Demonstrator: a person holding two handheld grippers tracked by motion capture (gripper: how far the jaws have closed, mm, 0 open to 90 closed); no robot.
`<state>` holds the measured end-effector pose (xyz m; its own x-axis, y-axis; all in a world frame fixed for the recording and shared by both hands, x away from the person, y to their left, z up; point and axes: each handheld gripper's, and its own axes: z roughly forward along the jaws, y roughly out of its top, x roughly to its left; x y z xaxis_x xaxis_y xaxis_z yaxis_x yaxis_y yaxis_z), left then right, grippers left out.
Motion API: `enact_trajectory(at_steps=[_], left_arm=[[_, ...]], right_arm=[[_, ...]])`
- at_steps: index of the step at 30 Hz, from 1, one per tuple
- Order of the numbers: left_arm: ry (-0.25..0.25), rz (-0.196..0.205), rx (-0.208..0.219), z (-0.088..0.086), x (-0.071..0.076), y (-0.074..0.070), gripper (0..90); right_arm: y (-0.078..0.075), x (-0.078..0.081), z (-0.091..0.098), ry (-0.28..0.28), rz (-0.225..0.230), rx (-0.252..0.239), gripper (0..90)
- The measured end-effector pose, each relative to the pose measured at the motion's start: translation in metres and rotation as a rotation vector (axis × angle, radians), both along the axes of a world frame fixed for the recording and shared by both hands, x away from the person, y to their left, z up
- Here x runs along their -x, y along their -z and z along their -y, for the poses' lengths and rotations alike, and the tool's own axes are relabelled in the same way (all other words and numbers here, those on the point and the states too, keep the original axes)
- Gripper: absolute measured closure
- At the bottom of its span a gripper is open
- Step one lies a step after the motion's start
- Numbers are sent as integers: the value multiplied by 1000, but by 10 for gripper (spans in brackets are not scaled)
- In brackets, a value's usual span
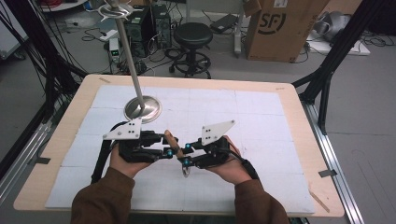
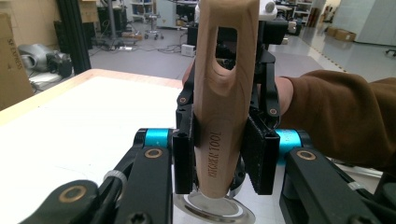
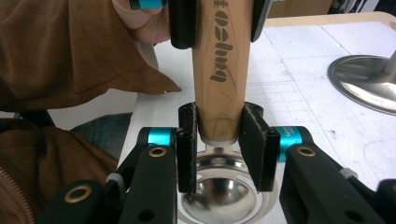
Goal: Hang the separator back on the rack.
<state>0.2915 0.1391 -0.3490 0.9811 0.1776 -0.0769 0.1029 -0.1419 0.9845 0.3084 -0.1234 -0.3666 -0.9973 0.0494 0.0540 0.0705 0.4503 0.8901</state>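
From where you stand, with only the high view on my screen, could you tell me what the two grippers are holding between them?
Observer: A wooden handle; the left gripper is shut on it, its fingers pressing both sides.
Operator: Thank you. Is there any marking on it?
Observer: Yes, "KITCHEN TOOL" is printed along the wood in the left gripper view.
Operator: And where does the right gripper hold?
Observer: The right gripper clamps the handle's lower end, just above a shiny metal head.
Operator: Does the handle have a hole?
Observer: Yes, an elongated hanging slot near its far end.
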Motion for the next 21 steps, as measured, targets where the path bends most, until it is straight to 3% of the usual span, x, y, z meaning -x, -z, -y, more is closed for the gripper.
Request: enact_trajectory(at_steps=[14, 21], left_arm=[[-14, 5, -17, 4, 3, -1, 680], [-21, 11, -27, 6, 2, -2, 681]], right_arm=[[0, 1, -1, 1, 1, 1, 670], [0, 1, 0, 6, -3, -7, 621]])
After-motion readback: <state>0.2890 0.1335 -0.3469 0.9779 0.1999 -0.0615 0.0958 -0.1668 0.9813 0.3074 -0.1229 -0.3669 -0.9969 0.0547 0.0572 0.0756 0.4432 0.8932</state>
